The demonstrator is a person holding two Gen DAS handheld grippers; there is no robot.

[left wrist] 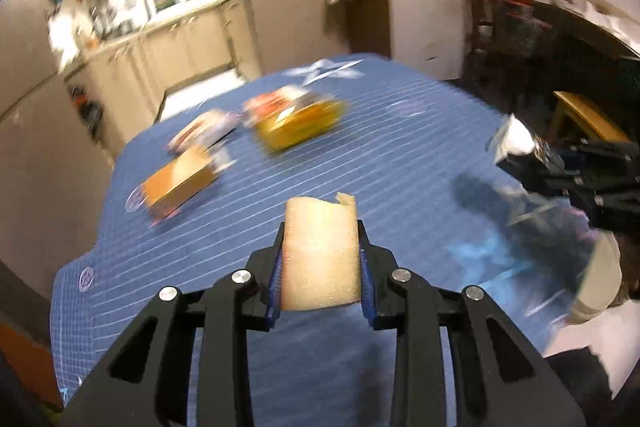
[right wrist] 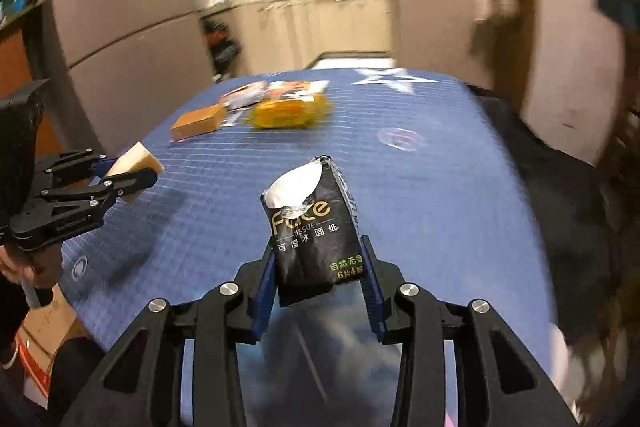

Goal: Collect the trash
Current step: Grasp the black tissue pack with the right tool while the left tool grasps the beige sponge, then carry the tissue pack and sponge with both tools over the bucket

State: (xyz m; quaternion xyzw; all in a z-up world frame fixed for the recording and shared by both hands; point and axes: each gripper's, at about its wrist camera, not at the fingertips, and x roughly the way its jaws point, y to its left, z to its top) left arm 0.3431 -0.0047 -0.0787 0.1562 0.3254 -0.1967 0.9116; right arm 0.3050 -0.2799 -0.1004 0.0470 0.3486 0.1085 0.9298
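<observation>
Your blue gridded table cover (left wrist: 400,147) fills both views. Only the right wrist view shows a cardboard carton (right wrist: 44,323) below the table edge. Three blurred packs sit at the far end; the yellow one (left wrist: 300,125) is clearest. Your right gripper (right wrist: 320,279) clamps one black tissue pack (right wrist: 312,227); your left gripper (left wrist: 320,263) clamps one tan sponge piece (left wrist: 320,251), both above the table.

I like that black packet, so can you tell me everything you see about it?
The black tissue pack is soft, shiny plastic with gold lettering and small green print. Its top is torn open, showing white inside. It stands upright, a little crumpled, pinched at its lower sides in the right gripper, held above the blue mat.
</observation>
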